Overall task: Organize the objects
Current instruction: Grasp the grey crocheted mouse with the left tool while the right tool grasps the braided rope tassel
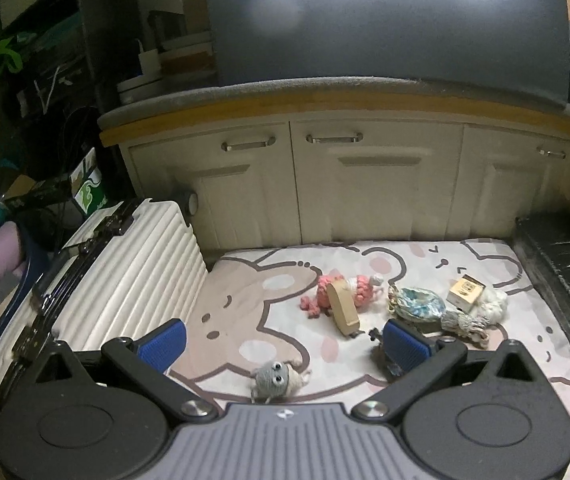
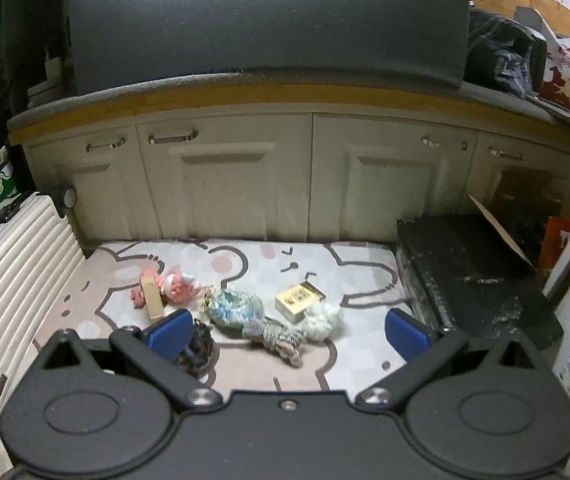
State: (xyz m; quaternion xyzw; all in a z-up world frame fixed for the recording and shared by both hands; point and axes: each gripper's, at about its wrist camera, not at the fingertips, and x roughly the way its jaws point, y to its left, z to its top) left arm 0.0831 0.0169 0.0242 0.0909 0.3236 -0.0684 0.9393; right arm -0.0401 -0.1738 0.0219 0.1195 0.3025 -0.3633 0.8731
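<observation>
Nearest the left wrist camera, a small grey knitted doll with googly eyes (image 1: 276, 380) is lying on the cartoon-print mat (image 1: 245, 304), close to the mat's near edge and between the spread blue pads of the left gripper (image 1: 283, 338), which is being held empty above the mat. At the mat's left edge a white ribbed suitcase (image 1: 133, 276) is lying on its side. Toward the middle of the mat, a pink crocheted toy (image 1: 349, 290) is being overlapped by a tan wooden block (image 1: 343, 310) resting across it. Just right of these, a blue-and-white patterned pouch (image 1: 419, 304) is lying, touching a grey braided rope toy (image 1: 465, 324). A small yellow printed box (image 1: 465, 292) is leaning on a white fluffy ball (image 1: 495, 302) near the mat's right edge. A dark frayed item (image 2: 199, 344), too blurred to be named, is being partly hidden by the left pad of the right gripper (image 2: 287, 334); that gripper is also being held wide apart and empty over the mat's near edge. Beyond the right edge a black worn case (image 2: 473, 272) is sitting, just beside the mat. Behind the mat's far edge, cream cabinet doors (image 1: 365, 184) are being topped by a grey cushion (image 1: 365, 84).
</observation>
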